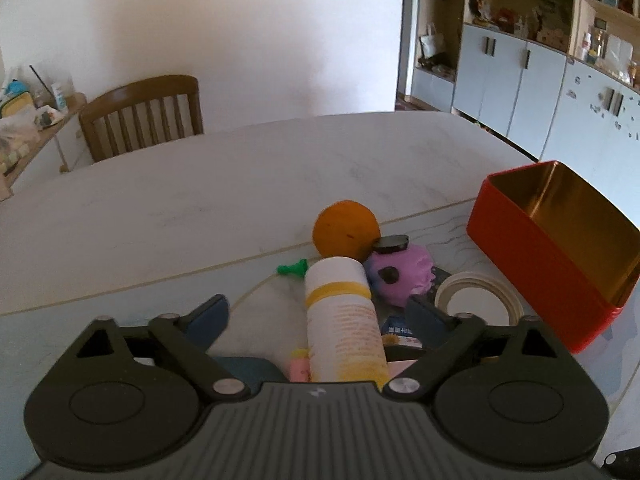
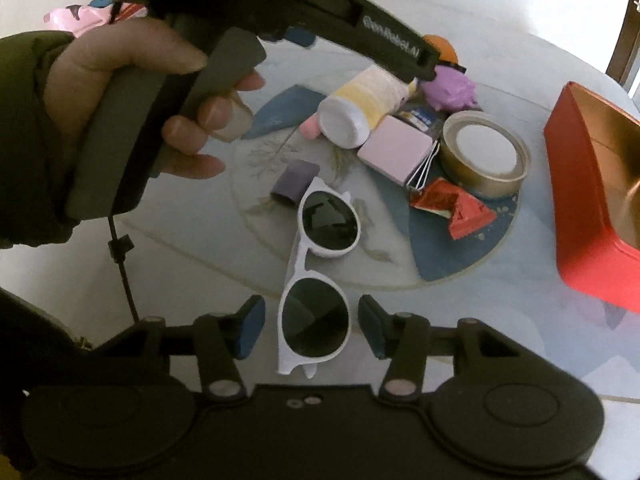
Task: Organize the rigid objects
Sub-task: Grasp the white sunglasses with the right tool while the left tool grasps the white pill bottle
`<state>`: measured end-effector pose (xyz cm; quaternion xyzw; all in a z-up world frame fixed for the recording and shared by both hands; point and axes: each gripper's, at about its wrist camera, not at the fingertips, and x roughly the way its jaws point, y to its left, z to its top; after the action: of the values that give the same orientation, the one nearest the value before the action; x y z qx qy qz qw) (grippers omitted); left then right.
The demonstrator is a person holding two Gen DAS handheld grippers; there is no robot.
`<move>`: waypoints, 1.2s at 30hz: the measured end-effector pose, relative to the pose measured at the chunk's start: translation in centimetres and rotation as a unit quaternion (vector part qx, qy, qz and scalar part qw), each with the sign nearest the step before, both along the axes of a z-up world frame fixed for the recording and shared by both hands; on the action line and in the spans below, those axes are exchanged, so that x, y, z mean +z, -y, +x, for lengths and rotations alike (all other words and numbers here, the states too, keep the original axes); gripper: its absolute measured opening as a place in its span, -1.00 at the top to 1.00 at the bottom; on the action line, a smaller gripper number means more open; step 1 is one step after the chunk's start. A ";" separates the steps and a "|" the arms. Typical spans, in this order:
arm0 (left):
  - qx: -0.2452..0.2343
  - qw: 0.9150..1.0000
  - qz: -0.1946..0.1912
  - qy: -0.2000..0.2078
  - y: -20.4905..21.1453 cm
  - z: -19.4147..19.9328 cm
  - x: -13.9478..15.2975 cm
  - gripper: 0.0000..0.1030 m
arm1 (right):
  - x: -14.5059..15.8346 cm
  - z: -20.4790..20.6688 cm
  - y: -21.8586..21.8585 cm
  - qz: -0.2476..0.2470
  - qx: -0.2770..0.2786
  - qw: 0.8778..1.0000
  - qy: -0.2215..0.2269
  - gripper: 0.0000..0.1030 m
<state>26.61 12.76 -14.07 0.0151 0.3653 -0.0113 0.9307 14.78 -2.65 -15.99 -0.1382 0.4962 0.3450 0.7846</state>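
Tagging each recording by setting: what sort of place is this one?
Most likely a home dining room: a marble-look dining table with a wooden chair pulled up, and pale cupboards with cluttered open shelves behind.

Left gripper [image 1: 318, 318] held tilted downward, jaws spread wide, pads clear of contact. Left hand [image 2: 132, 92] wrapped around its handle, dark sleeve at wrist. Right gripper [image 2: 312, 328] pointed steeply down, jaws half-open, nothing clamped.

Around the one red tin [image 2: 580, 200]: one white bottle [image 2: 360, 108], one orange [image 1: 346, 230], one purple toy [image 1: 400, 276]. One pair of sunglasses [image 2: 320, 272] lies near it, plus one round lid [image 2: 484, 160].
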 end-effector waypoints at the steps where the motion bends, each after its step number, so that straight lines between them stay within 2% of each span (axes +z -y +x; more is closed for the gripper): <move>1: -0.001 1.000 0.001 -0.003 0.0 0.0 -0.1 -0.76 | -0.1 0.1 -0.1 -0.001 0.001 1.000 0.003 0.09; 4: -0.001 1.000 -0.003 -0.009 -0.2 0.5 -0.5 -0.63 | -0.1 -0.1 -0.2 -0.005 0.006 1.000 0.011 0.25; 7: -0.003 1.000 -0.009 -0.025 -0.2 1.3 -0.9 -0.52 | -0.4 0.2 -0.4 -0.008 0.009 1.000 0.016 0.27; 9: -0.005 0.999 -0.012 -0.038 -0.3 1.9 -1.3 -0.26 | -0.3 0.2 -0.2 -0.006 0.009 1.000 0.017 0.27; 13: -0.010 0.998 -0.033 -0.058 -0.5 2.5 -1.7 -0.12 | -0.4 0.3 0.2 -0.001 0.000 1.000 0.021 0.30; 15: -0.010 0.997 -0.046 -0.063 -0.8 2.8 -1.9 0.11 | -0.3 0.4 0.5 0.001 -0.006 1.000 0.021 0.30; 25: -0.004 0.997 -0.044 -0.068 -0.7 2.3 -1.0 0.12 | 1.2 0.4 2.4 0.009 -0.035 0.998 0.049 0.31; 36: -0.017 0.997 -0.049 -0.054 -0.6 0.1 3.1 0.14 | 5.6 1.2 6.2 0.029 -0.091 0.990 0.103 0.31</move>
<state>26.68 13.31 -10.97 -0.0248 0.4136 -0.0454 0.9090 16.03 -8.80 -10.43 -0.1044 0.4129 0.2699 0.8636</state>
